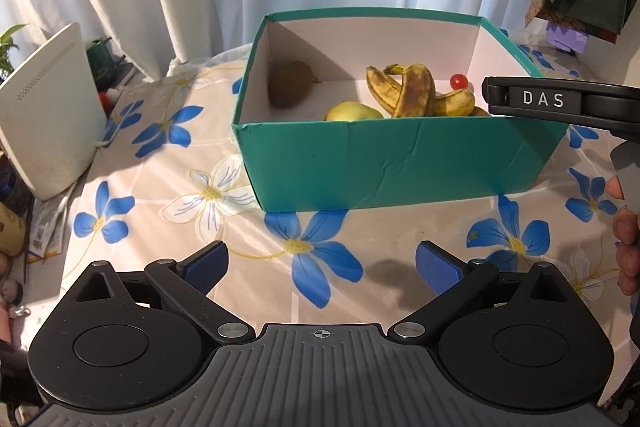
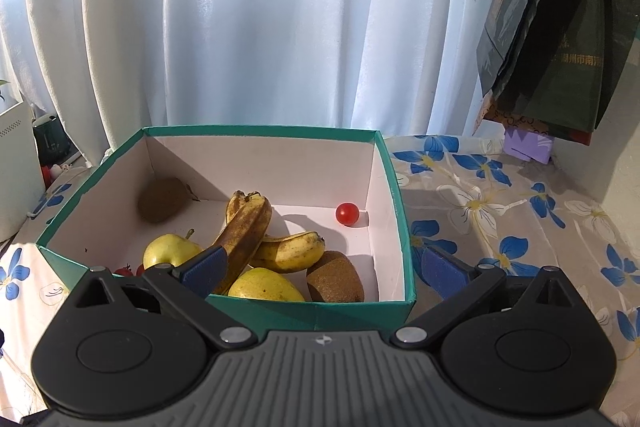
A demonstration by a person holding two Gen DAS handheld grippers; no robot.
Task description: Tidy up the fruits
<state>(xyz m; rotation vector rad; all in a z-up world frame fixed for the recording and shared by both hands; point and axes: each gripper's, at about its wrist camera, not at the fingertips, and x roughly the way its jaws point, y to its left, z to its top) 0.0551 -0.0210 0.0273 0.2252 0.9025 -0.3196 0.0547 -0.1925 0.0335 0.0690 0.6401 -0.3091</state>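
Looking at both grippers: left gripper (image 1: 320, 267) and right gripper (image 2: 326, 265) are spread wide, holding nothing. We see all the fruit inside the teal box (image 2: 352, 311) on the floral tablecloth (image 1: 168, 227): overripe bananas (image 2: 256, 231), pear (image 2: 266, 285), apple (image 2: 170, 251), two kiwis (image 2: 336, 277), cherry tomato (image 2: 347, 213). We judge the bananas soft, easily bruised; take them mid-body, gently. Tomato likely rolls. Box walls limit side approach; come from above.

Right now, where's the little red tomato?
In the right wrist view, the tomato sits alone in the far right corner of the green box, behind the bananas.
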